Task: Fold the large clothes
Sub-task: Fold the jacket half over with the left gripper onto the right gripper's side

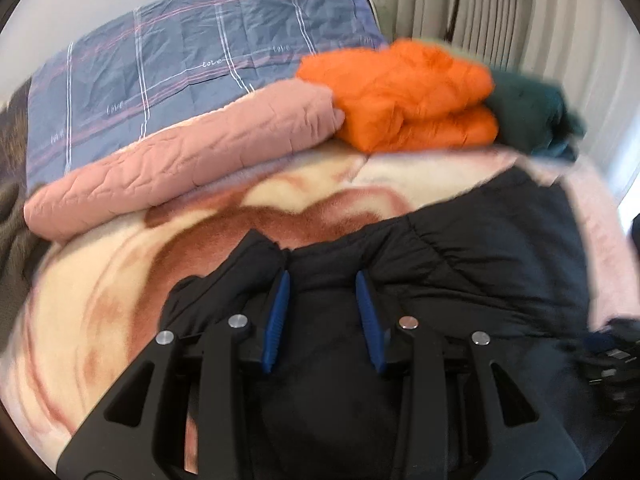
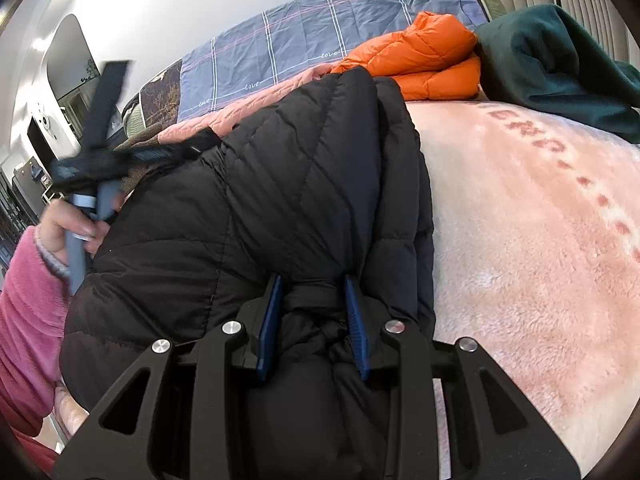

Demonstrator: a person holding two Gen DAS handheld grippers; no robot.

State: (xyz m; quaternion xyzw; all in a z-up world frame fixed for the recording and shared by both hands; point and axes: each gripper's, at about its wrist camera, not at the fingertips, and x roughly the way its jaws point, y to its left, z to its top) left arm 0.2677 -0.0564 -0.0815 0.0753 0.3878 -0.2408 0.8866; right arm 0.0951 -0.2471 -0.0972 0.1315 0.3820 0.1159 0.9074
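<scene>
A black quilted puffer jacket (image 1: 472,264) lies on a pink and cream fleece blanket (image 1: 100,300) on the bed; it also shows in the right wrist view (image 2: 280,184). My left gripper (image 1: 323,280) has its blue pads on either side of a bunched fold of the jacket. My right gripper (image 2: 310,284) likewise has its pads closed on a bunched fold of jacket near its lower edge. The left gripper body (image 2: 100,164), blurred, shows at the left of the right wrist view, held by a hand in a pink sleeve.
A folded orange puffer jacket (image 1: 408,96) and a dark green garment (image 1: 532,116) lie at the back of the bed. A rolled pink quilt (image 1: 180,160) and a blue checked duvet (image 1: 192,52) lie behind. Curtains (image 1: 500,12) hang at the back right.
</scene>
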